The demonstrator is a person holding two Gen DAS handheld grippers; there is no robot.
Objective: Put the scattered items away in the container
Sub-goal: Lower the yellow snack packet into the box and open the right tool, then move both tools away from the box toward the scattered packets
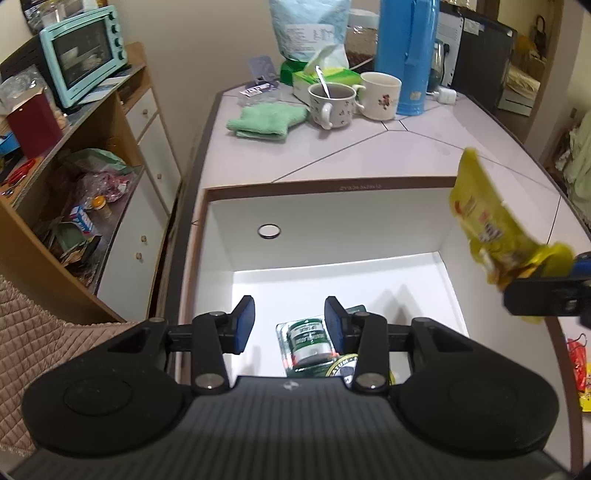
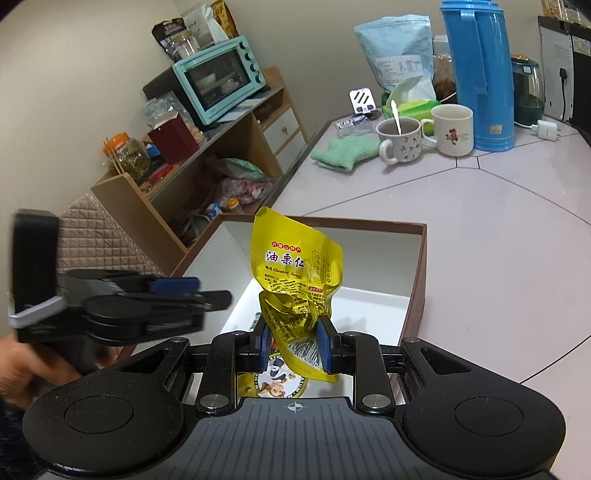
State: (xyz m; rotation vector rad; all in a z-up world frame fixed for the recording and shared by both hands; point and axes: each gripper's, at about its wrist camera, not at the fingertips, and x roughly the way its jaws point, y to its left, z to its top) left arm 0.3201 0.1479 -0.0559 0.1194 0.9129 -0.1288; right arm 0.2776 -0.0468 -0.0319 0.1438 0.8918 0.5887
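Note:
A brown box with white inside (image 1: pixel 332 221) (image 2: pixel 417 266) sits on the pale table. My left gripper (image 1: pixel 290 323) is open and empty above the box, over a green-labelled packet (image 1: pixel 308 341) lying on the box floor. My right gripper (image 2: pixel 293 341) is shut on the bottom of a yellow chestnut pouch (image 2: pixel 295 273) and holds it upright over the box; the pouch also shows at the right edge of the left wrist view (image 1: pixel 487 225). A round-logo packet (image 2: pixel 277 380) lies in the box below the pouch.
At the table's far end stand two mugs (image 1: pixel 332 103), a green cloth (image 1: pixel 266 120), a tissue box (image 1: pixel 325 75), a blue thermos (image 1: pixel 408 55) and a pale bag (image 1: pixel 310 29). A wooden shelf with a teal oven (image 1: pixel 85 51) is to the left. Red snack packets (image 1: pixel 580 365) lie right of the box.

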